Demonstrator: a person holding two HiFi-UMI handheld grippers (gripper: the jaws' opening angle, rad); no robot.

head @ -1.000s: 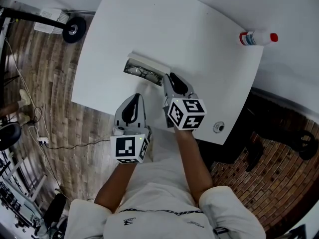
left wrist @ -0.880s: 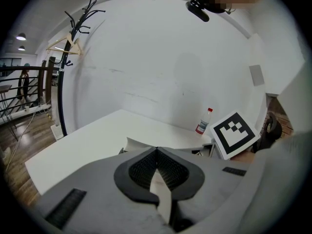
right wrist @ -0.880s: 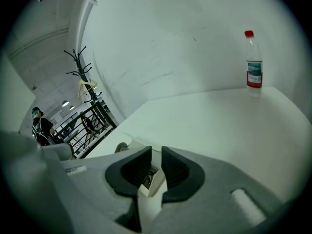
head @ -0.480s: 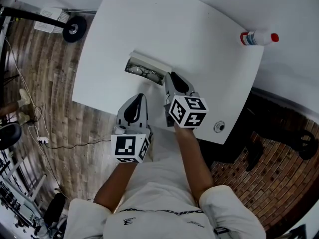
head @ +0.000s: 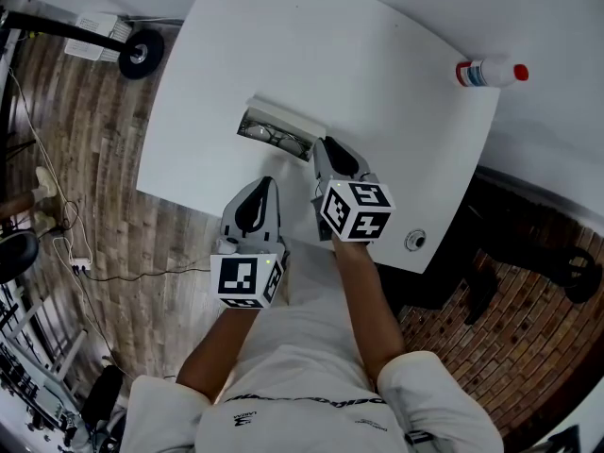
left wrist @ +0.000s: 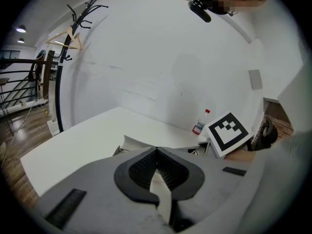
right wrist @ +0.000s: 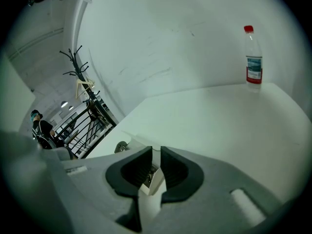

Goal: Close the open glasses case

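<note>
Head view: open glasses case [head: 276, 128] is being faced end-on by nearer right gripper [head: 325, 143], fingers slightly parted; left gripper [head: 266, 183] fingers together.

Left gripper [head: 263, 182] at lower centre, jaws together, empty; right gripper [head: 327, 143] just right and higher, jaws a slit apart.

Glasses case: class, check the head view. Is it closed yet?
No, the case lies open on the table, with glasses visible inside.
</note>
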